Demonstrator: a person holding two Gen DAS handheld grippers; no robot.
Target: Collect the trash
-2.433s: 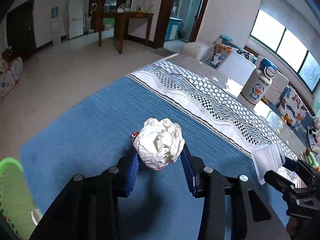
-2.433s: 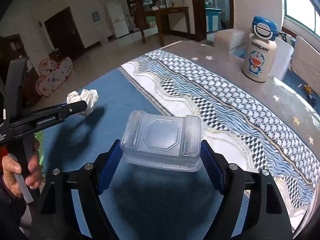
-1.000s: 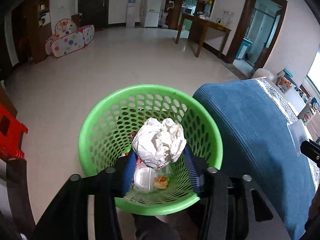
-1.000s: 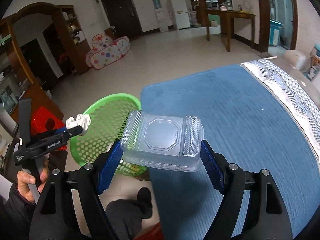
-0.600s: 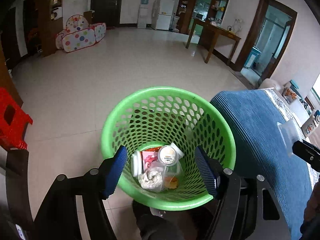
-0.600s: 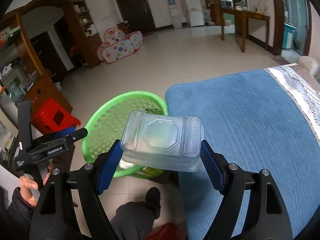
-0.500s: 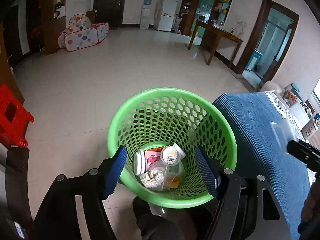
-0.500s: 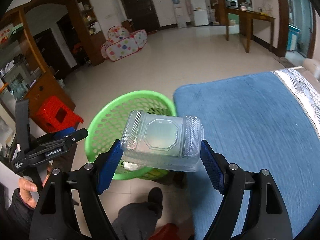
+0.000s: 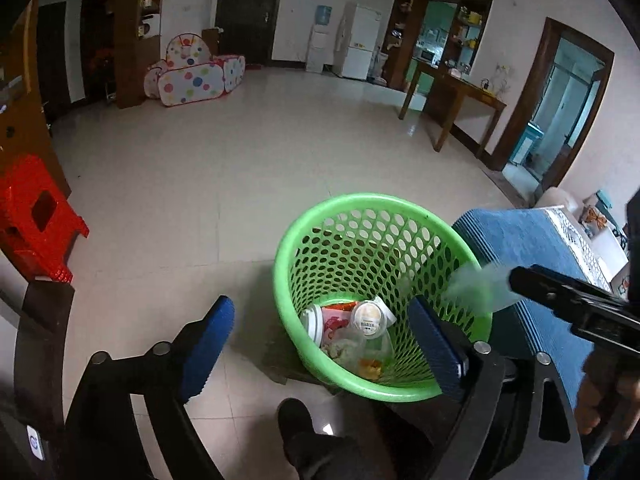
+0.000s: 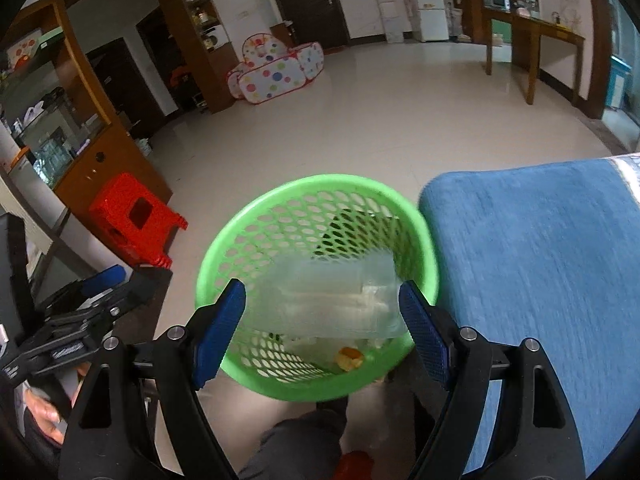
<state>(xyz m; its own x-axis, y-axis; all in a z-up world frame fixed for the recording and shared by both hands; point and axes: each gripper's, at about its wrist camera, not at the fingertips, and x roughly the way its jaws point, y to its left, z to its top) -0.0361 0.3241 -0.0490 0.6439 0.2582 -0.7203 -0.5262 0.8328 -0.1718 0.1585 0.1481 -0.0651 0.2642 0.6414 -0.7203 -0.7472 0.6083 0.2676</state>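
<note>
Right gripper [image 10: 322, 330] now swung over the green basket [image 10: 240, 364] and spread apart, clear plastic container [image 10: 334, 300] slipped free, blurred between the pads. Left gripper [image 9: 320, 344] emptied, jaws wide; crumpled paper ball [image 9: 340, 346] dropped among the basket's trash.

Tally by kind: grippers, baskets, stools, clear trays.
grippers: 2, the left gripper and the right gripper
basket: 1
stool: 1
tray: 1
total: 5
</note>
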